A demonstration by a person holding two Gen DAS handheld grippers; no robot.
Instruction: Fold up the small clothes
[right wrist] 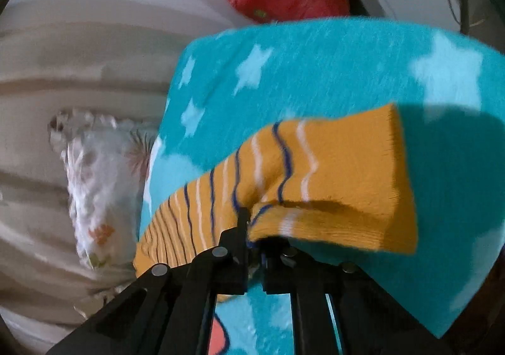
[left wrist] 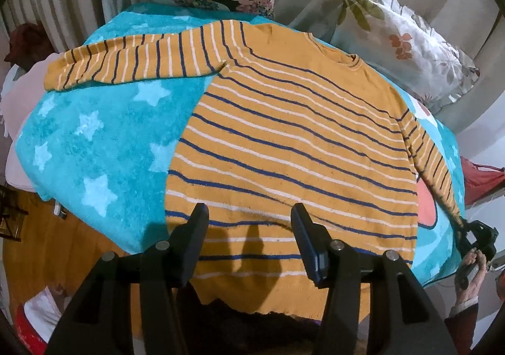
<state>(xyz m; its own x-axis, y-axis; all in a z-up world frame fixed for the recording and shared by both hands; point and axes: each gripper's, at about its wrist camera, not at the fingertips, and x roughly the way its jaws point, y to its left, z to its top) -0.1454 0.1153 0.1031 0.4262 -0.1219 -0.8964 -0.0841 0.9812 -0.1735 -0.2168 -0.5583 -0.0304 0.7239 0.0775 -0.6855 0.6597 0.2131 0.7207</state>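
The striped sweater [left wrist: 293, 146] lies flat just ahead of the wide-open, empty left gripper [left wrist: 249, 241], while the right gripper [right wrist: 252, 225] pinches its soft, light sleeve cuff [right wrist: 341, 184], probably a good holding place.

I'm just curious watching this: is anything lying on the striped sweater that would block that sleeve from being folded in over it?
Nothing visible does. The right tool is shut on the sleeve cuff, and the sweater body lies bare on the blue star blanket; the open left tool hovers over its hem.
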